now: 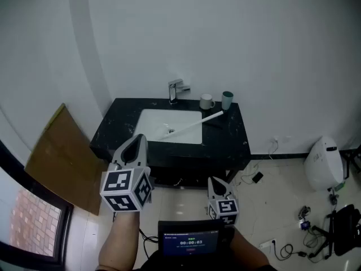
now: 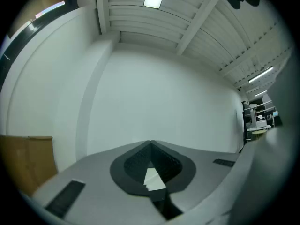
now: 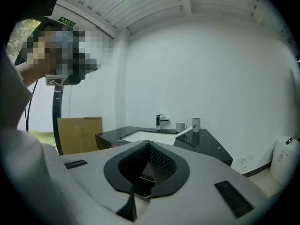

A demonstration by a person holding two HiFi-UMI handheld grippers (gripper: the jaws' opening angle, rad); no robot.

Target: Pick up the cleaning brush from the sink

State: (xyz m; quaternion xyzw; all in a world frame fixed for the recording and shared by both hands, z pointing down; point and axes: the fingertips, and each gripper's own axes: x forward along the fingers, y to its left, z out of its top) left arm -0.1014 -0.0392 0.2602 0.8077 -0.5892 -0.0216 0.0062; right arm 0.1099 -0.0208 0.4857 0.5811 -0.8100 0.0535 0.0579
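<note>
Head view shows the cleaning brush [image 1: 194, 122] lying slantwise across the sink [image 1: 152, 122], in the middle of the frame. One end is down in the white basin. The long white handle goes up to the right over the rim and ends above the black worktop [image 1: 231, 143], close to two cups. The white cup [image 1: 207, 101] and the teal cup [image 1: 227, 99] stand side by side at the back of the worktop, to the right of the faucet [image 1: 176, 89].

Both grippers are in the lower part of the frame, well apart from the sink. The left gripper [image 1: 138, 139] is at lower left of centre. In the left gripper view its jaws are pressed together at the tips with nothing between them, and they face a bare white wall [image 2: 164, 97]. The right gripper [image 1: 216, 181] is lower, right of centre. In the right gripper view its jaws are also pressed together and hold nothing, and the brush shows far beyond them, just above the centre of that frame. A brown board [image 1: 59, 160] stands to the left of the worktop.
</note>
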